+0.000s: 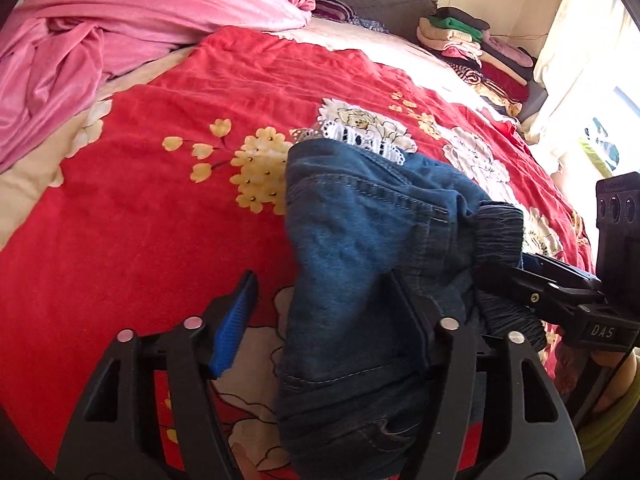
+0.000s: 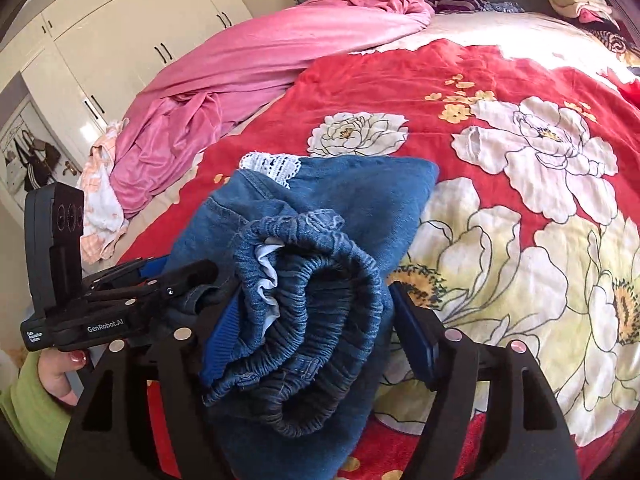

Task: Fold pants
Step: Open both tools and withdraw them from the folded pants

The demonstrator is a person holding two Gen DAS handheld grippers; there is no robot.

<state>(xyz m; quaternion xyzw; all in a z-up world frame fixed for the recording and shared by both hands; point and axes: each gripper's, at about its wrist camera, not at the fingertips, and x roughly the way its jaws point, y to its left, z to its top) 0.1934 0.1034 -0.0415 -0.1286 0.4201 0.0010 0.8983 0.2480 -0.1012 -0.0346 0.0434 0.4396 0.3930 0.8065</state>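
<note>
Left hand-held gripper (image 1: 326, 320): spread; the denim lies between the jaws, against the right one and clear of the blue left pad, so nothing is pinched.
Right hand-held gripper (image 2: 316, 328): spread wide; the bunched elastic waistband (image 2: 316, 300) is heaped between the jaws, and I cannot tell whether either pad presses it.
Pants (image 1: 360, 240): small blue jeans, doubled over in a lumpy bundle on the near part of the bed, white lace hem (image 1: 360, 138) at the far end.
Bed cover (image 1: 160, 220): red with big cream flowers, under the bundle.
Further out: pink blanket (image 1: 120, 32) crumpled far left; stack of folded clothes (image 1: 476, 52) far right.
Step in hand, by my reading: letting the fold settle.
Doing it well: draw both jaws back low and straight so no pad snags the waistband, then flatten the hump and square the edges before another fold.
</note>
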